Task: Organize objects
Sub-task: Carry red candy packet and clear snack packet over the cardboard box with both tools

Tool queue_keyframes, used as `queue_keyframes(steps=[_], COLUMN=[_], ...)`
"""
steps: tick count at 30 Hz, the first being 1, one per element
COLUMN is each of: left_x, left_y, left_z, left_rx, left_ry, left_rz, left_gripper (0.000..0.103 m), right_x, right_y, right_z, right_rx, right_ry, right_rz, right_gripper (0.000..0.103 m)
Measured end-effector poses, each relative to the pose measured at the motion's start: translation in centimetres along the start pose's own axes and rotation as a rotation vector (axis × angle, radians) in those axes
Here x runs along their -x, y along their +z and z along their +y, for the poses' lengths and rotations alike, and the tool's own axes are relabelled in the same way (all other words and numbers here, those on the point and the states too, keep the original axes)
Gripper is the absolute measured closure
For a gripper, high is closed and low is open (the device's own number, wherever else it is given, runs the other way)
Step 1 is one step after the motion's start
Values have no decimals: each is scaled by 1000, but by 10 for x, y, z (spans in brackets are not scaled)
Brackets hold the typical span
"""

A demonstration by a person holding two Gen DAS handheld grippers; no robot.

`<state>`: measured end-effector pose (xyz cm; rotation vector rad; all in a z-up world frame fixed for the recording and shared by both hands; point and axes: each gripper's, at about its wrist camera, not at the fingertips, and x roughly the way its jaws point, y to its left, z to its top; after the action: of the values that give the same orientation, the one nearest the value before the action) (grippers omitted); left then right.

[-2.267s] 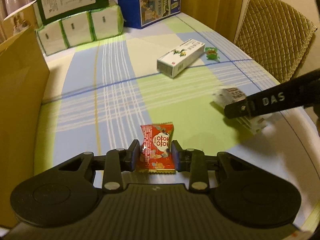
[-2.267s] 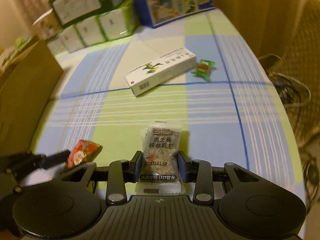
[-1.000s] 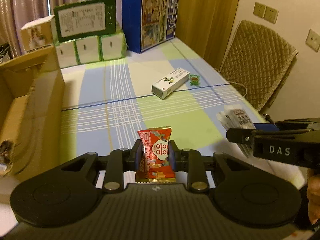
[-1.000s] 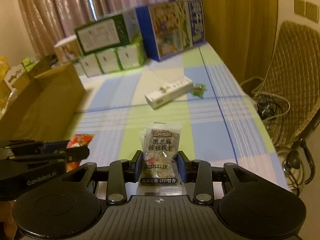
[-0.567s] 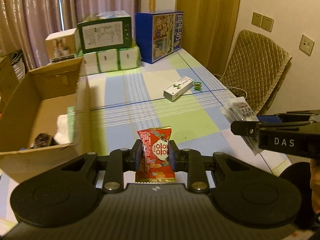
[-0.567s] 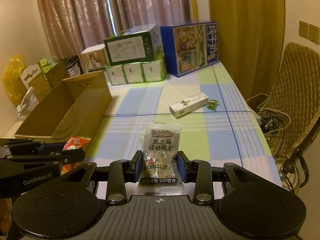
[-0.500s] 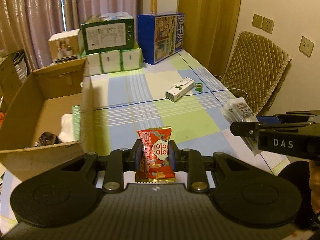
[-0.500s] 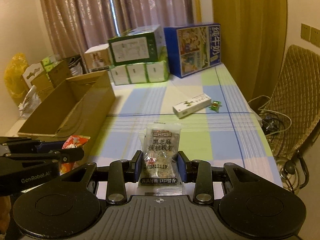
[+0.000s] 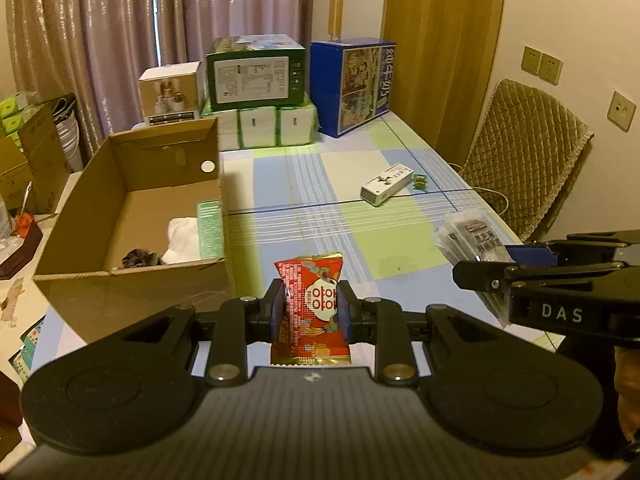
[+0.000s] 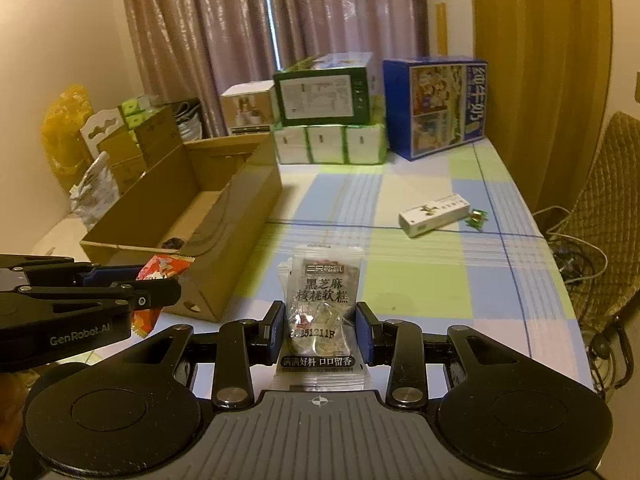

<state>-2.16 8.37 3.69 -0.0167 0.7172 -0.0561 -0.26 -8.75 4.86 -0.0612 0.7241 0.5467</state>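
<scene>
Left gripper [image 9: 311,309] clenched on a red snack packet [image 9: 310,308], right gripper [image 10: 319,325] clenched on a clear sesame-cake packet [image 10: 322,312], both held above the checked tablecloth [image 9: 396,244]. Best carried leftward over the open cardboard box [image 9: 132,280], clear of its near wall, then released low inside, one at a time. White carton [image 9: 386,188] and green candy [image 9: 420,181] left on the cloth, well apart from the box.

Two wrist views, facing table [image 9: 400,240], side by side

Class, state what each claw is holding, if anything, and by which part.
Left claw: red snack packet, pinched across its middle. Right claw: clear sesame-walnut cake packet, gripped by its lower half.
</scene>
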Motion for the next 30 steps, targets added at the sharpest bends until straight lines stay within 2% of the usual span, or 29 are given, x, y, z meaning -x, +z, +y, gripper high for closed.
queue_keyframes(steps=[8, 15, 23, 30], left_x=[13, 24, 35, 35], left_y=[-1, -1, 10, 20], left_z=[22, 56, 97, 120], left_rx=[25, 54, 84, 97], left_ry=[36, 91, 154, 177], left_rz=[-11, -16, -30, -43], left_gripper=[80, 80, 80, 80], right_x=[-8, -24, -45, -62], right_y=[6, 20, 40, 52], right_z=[22, 54, 92, 112], right_rx=[32, 90, 150, 165], right_ry=[45, 104, 165, 190], right_rz=[3, 3, 3, 9], right_gripper=[69, 69, 69, 69])
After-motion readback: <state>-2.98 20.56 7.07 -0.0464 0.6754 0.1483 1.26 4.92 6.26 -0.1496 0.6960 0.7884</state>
